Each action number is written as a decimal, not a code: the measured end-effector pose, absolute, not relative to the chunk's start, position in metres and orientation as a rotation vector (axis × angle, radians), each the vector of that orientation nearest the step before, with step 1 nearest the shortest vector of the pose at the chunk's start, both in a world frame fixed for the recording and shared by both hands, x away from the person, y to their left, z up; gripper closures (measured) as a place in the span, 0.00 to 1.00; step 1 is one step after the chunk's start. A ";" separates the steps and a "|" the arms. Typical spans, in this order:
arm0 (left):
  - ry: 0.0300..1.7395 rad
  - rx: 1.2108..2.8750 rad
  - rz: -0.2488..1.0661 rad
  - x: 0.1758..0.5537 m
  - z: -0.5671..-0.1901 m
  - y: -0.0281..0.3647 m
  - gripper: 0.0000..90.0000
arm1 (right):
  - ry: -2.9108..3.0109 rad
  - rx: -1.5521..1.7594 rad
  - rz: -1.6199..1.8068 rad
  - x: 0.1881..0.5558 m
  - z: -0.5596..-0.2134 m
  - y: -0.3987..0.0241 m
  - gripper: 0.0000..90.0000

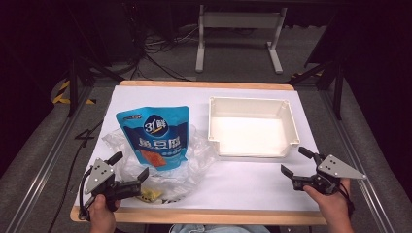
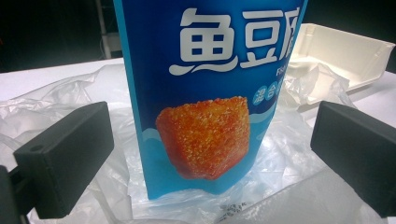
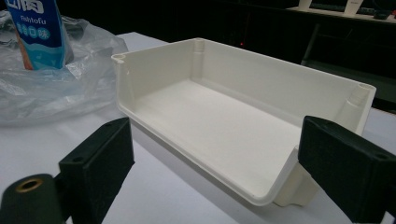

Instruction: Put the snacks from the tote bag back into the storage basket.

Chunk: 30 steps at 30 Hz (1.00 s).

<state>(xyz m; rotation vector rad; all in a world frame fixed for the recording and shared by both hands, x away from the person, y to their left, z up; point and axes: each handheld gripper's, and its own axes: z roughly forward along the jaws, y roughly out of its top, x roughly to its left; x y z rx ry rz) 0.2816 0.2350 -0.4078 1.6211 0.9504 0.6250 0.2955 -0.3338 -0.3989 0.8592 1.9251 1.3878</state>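
Observation:
A blue snack pouch (image 1: 154, 137) with white lettering and an orange cube picture stands upright on a crumpled clear plastic bag (image 1: 194, 162), left of centre on the white table. In the left gripper view the pouch (image 2: 210, 93) rises just beyond my open jaws. My left gripper (image 1: 128, 166) stands open at the bag's near left edge, holding nothing. A cream open-fronted bin (image 1: 252, 127) sits at the right. My right gripper (image 1: 296, 161) is open just in front of the bin's near right corner, and the bin (image 3: 224, 121) lies ahead of its jaws.
A small yellow packet (image 1: 149, 195) lies under the plastic bag near the front edge. The white sheet (image 1: 243, 182) covers a wooden-edged table. A white stand (image 1: 238, 34) and cables are on the floor beyond it. Dark floor runs along both sides.

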 end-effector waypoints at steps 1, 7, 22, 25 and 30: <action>0.949 1.622 0.627 0.281 -0.408 0.235 0.00 | 1.923 0.850 1.397 0.296 -0.399 -0.333 0.13; 0.963 1.614 0.648 0.280 -0.406 0.235 0.00 | 1.919 0.854 1.407 0.295 -0.398 -0.333 0.13; 0.939 1.601 0.632 0.279 -0.407 0.235 0.00 | 1.916 0.848 1.426 0.295 -0.396 -0.332 0.12; 0.938 1.607 0.632 0.279 -0.406 0.235 0.00 | 1.922 0.846 1.419 0.294 -0.396 -0.332 0.12; 0.942 1.602 0.634 0.280 -0.406 0.236 0.00 | 1.933 0.854 1.418 0.295 -0.394 -0.331 0.12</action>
